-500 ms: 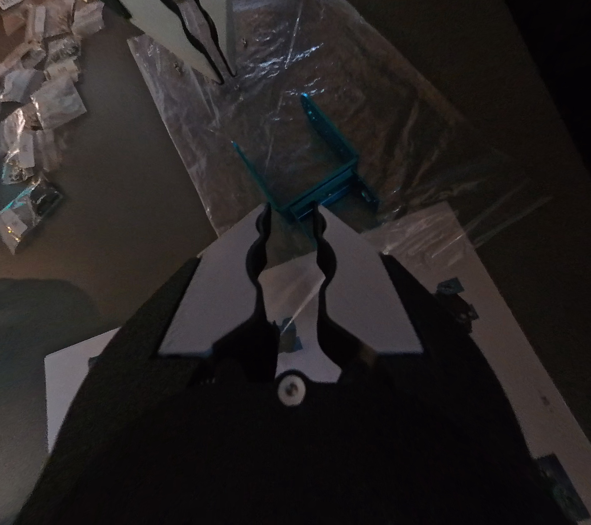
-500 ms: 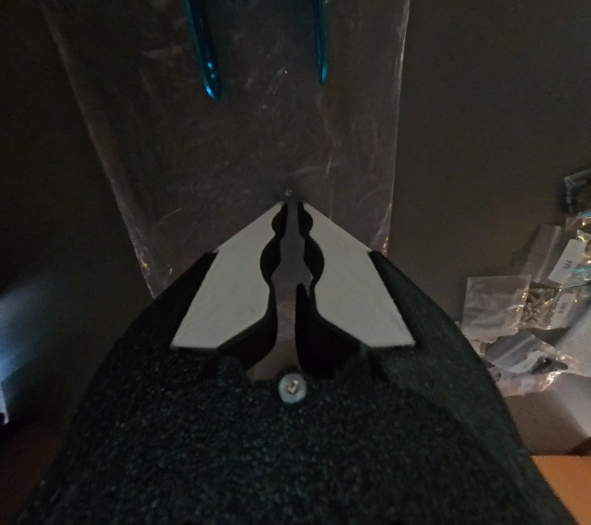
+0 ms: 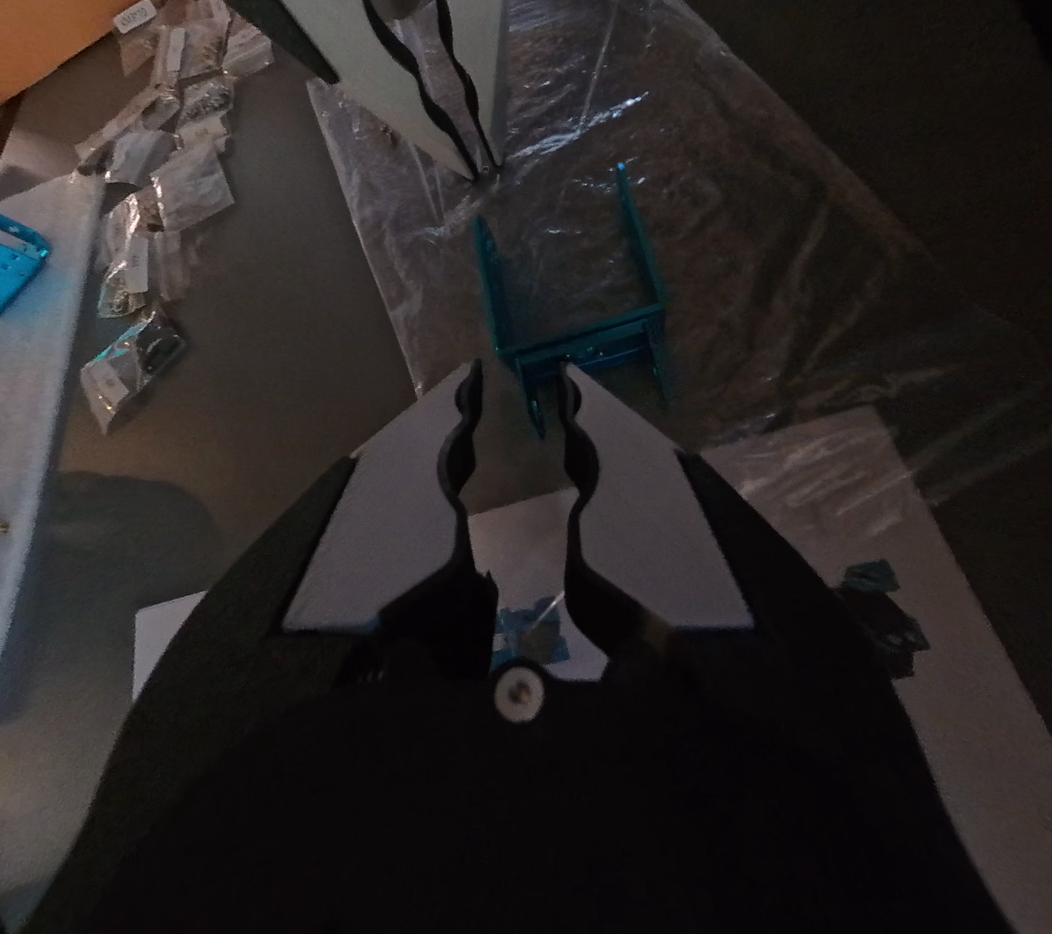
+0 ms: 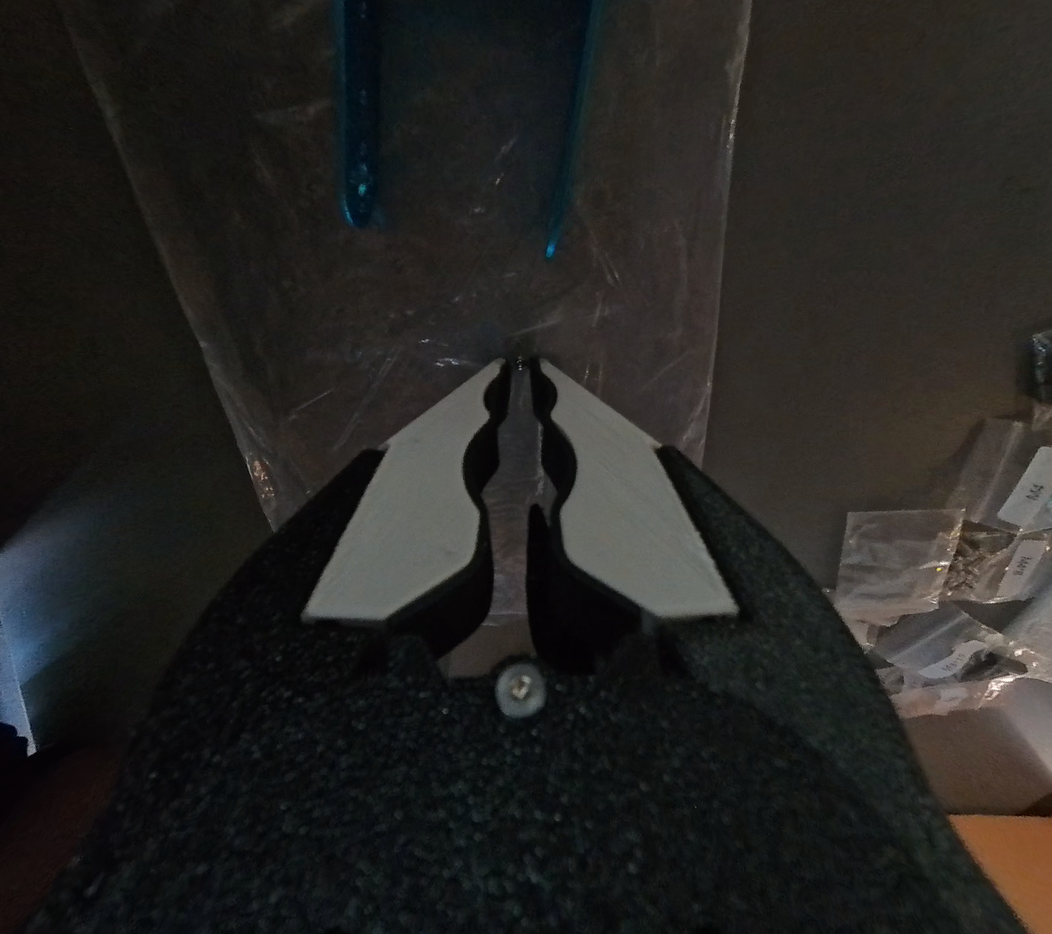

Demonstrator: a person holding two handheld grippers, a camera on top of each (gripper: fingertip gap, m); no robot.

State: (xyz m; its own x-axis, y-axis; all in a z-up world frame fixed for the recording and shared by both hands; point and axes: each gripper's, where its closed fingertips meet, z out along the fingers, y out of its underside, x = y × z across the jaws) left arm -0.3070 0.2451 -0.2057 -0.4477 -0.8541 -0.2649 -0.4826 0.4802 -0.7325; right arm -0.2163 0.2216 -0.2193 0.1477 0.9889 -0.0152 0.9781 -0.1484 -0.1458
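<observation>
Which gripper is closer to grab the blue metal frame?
Probably the left gripper: its open fingertips sit right at the blue frame. The right gripper is nearly shut around a tiny screw, short of the frame's prongs.

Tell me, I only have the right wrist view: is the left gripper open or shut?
Observer: Open. The left gripper has one leg of the blue bracket between its fingertips, unclamped.
Operator: Here the right gripper pinches a tiny screw. What lies under the left one?
Observer: A white sheet with small blue parts on it.
Operator: Anything else blue?
Observer: A blue plate at the far left edge.
</observation>
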